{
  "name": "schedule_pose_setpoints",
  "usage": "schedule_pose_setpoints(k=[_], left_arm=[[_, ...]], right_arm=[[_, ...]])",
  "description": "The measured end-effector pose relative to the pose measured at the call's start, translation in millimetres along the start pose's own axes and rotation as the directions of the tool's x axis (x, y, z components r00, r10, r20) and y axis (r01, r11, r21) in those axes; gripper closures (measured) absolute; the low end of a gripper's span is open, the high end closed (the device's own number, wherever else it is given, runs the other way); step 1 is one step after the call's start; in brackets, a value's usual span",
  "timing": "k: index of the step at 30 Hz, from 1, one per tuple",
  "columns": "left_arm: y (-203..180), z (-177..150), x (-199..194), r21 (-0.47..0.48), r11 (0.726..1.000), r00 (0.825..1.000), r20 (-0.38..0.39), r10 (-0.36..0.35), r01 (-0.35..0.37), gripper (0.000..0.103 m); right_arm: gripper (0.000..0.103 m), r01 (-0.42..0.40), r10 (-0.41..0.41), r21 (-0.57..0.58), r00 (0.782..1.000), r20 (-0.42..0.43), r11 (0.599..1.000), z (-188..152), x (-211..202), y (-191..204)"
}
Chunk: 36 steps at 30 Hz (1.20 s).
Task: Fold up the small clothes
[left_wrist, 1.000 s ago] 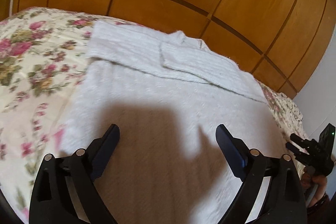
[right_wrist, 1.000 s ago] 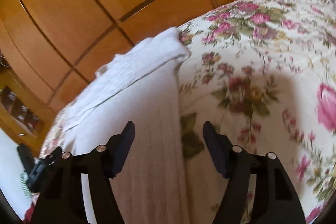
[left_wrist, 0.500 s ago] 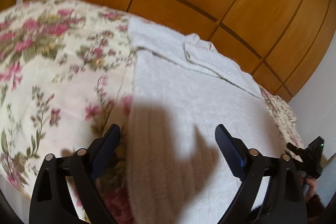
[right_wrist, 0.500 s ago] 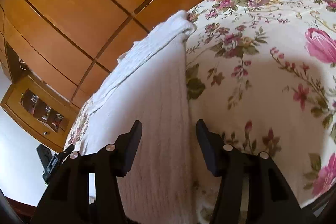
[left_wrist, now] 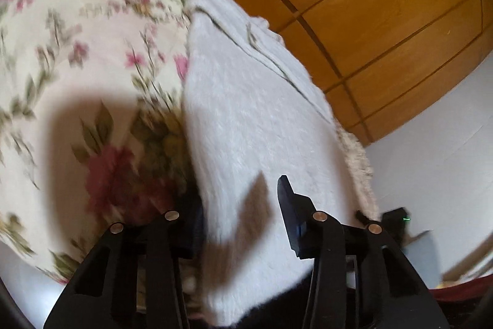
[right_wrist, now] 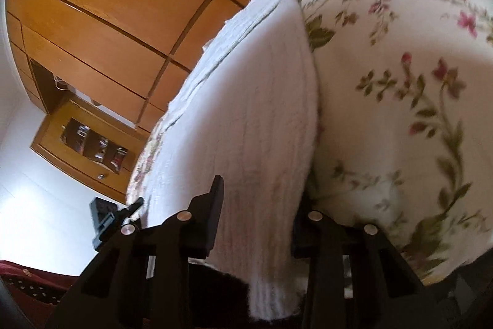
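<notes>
Both grippers have dropped to the near hem of the white knit sweater (left_wrist: 246, 125) since a second ago, and their finger gaps have narrowed; left camera has swung so the sweater's left edge now runs up frame centre.

Left gripper (left_wrist: 237, 215): fingers straddle the sweater's near left corner; right finger (left_wrist: 288, 205) sits on top of the knit at 5 o'clock; left finger is half tucked at the fabric edge, beside the floral bedspread (left_wrist: 77, 76); gap partly closed, fabric between the jaws; cannot tell if they actually clamp it.

Right gripper (right_wrist: 255, 218): fingers straddle the near right corner; left finger (right_wrist: 215, 205) on the knit at 7 o'clock; right finger hidden behind the sweater's right edge; ribbed hem hangs down between the two at 6 o'clock; cannot tell if it is pinched.

Sweater lies flat on the bedspread (right_wrist: 400, 113), body running from 6 o'clock up to 12; sleeves folded across the far end, next to the wooden wardrobe (left_wrist: 369, 5); near hem overhangs the bed edge.

Right view: glass-front wooden cabinet (right_wrist: 89, 144) at 9 o'clock against a white wall; left gripper's body (right_wrist: 107, 221) visible at 8 o'clock.
</notes>
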State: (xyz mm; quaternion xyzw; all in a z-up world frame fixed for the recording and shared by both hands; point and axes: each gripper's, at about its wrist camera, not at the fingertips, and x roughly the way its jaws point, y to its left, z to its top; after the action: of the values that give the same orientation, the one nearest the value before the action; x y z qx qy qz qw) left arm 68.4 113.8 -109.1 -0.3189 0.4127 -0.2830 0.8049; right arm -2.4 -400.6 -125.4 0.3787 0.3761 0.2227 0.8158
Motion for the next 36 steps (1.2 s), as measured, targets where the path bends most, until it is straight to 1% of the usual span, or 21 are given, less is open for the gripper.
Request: schedule_pose_setpoints(k=[1, 4, 5, 6, 7, 8, 9, 10, 11, 13, 16, 18, 20, 22, 25, 26, 30, 32, 33, 36], left_arm=[[-1.4, -3.1, 2.9, 0.001, 1.0, 1.0, -0.019, -0.025, 0.025, 0.061], [-9.3, -8.8, 11.8, 0.032, 0.999, 0.998, -0.046, -0.036, 0.037, 0.061], [-11.4, -10.2, 15.0, 0.035, 0.998, 0.997, -0.056, -0.048, 0.05, 0.062], [-13.6, -11.3, 18.8, 0.041, 0.997, 0.996, -0.068, -0.057, 0.06, 0.062], [-17.7, -13.2, 24.0, 0.055, 0.996, 0.994, -0.085, -0.062, 0.067, 0.062], [-21.1, -14.3, 26.6, 0.07, 0.995, 0.994, -0.095, -0.06, 0.066, 0.062], [-24.9, -15.6, 28.4, 0.088, 0.994, 0.994, -0.101, -0.049, 0.058, 0.072], [-29.0, -17.2, 32.3, 0.108, 0.993, 0.992, -0.121, -0.027, 0.04, 0.093], [-31.6, -18.1, 34.5, 0.12, 0.993, 0.991, -0.136, -0.008, 0.025, 0.092], [-41.3, -18.5, 29.7, 0.157, 0.987, 0.993, -0.12, -0.003, 0.022, 0.094], [-58.2, -13.3, 12.8, 0.187, 0.98, 0.996, -0.066, -0.052, 0.063, 0.095], [-66.9, -9.1, -0.1, 0.201, 0.976, 0.996, -0.027, -0.083, 0.087, 0.096], [-73.8, -5.3, -15.6, 0.21, 0.971, 0.992, 0.015, -0.124, 0.119, 0.098], [-79.2, -4.2, -25.7, 0.214, 0.966, 0.987, 0.036, -0.158, 0.147, 0.098], [-86.8, -5.9, -38.5, 0.227, 0.957, 0.979, 0.051, -0.196, 0.179, 0.098], [-89.6, -5.9, -42.2, 0.232, 0.954, 0.976, 0.054, -0.21, 0.192, 0.098], [-101.2, -6.6, -58.4, 0.255, 0.94, 0.966, 0.066, -0.249, 0.225, 0.098], [-104.1, -7.5, -66.7, 0.252, 0.932, 0.956, 0.061, -0.285, 0.262, 0.098], [-105.8, -8.5, -71.5, 0.254, 0.927, 0.952, 0.065, -0.3, 0.275, 0.098], [-106.9, -9.6, -83.8, 0.259, 0.918, 0.943, 0.067, -0.326, 0.299, 0.098]], right_arm=[[0.069, -0.003, 0.003, 0.001, 1.0, -0.002, 1.0, 0.6, 1.6, 0.5], [0.069, -0.003, 0.003, -0.008, 1.0, -0.008, 1.0, 3.3, 4.9, 1.1], [0.072, 0.003, -0.003, -0.017, 1.0, -0.009, 1.0, 4.2, 5.7, 2.6], [0.076, 0.014, -0.015, -0.025, 1.0, -0.007, 1.0, 4.9, 6.4, 4.8], [0.087, 0.024, -0.024, -0.035, 1.0, -0.006, 0.999, 4.3, 8.0, 6.4], [0.094, 0.033, -0.033, -0.047, 0.999, -0.008, 0.998, 3.7, 9.9, 8.3], [0.095, 0.037, -0.038, -0.063, 0.999, -0.008, 0.997, 2.1, 11.1, 11.2], [0.096, 0.032, -0.032, -0.072, 0.999, -0.006, 0.997, 1.6, 11.9, 13.4], [0.096, 0.018, -0.018, -0.078, 1.0, -0.006, 0.997, 1.3, 11.7, 14.3], [0.097, -0.027, 0.027, -0.086, 1.0, -0.006, 0.996, 1.4, 9.5, 19.3], [0.097, -0.097, 0.099, -0.1, 0.995, 0.019, 0.99, 4.9, 0.4, 30.1], [0.097, -0.153, 0.158, -0.105, 0.986, 0.043, 0.983, 7.9, -7.7, 36.2], [0.097, -0.2, 0.207, -0.103, 0.976, 0.062, 0.974, 10.7, -13.0, 39.5], [0.097, -0.256, 0.264, -0.096, 0.961, 0.079, 0.962, 15.7, -16.3, 43.1], [0.097, -0.305, 0.315, -0.107, 0.945, 0.092, 0.946, 18.5, -23.5, 50.1], [0.097, -0.33, 0.341, -0.114, 0.935, 0.098, 0.937, 19.4, -26.8, 53.9], [0.097, -0.366, 0.385, -0.156, 0.916, 0.114, 0.917, 22.2, -41.8, 66.8], [0.097, -0.381, 0.402, -0.17, 0.908, 0.119, 0.909, 21.0, -50.0, 70.8], [0.097, -0.397, 0.421, -0.178, 0.898, 0.125, 0.9, 19.2, -57.3, 71.5], [0.097, -0.421, 0.448, -0.186, 0.884, 0.136, 0.888, 12.9, -74.1, 72.9]])
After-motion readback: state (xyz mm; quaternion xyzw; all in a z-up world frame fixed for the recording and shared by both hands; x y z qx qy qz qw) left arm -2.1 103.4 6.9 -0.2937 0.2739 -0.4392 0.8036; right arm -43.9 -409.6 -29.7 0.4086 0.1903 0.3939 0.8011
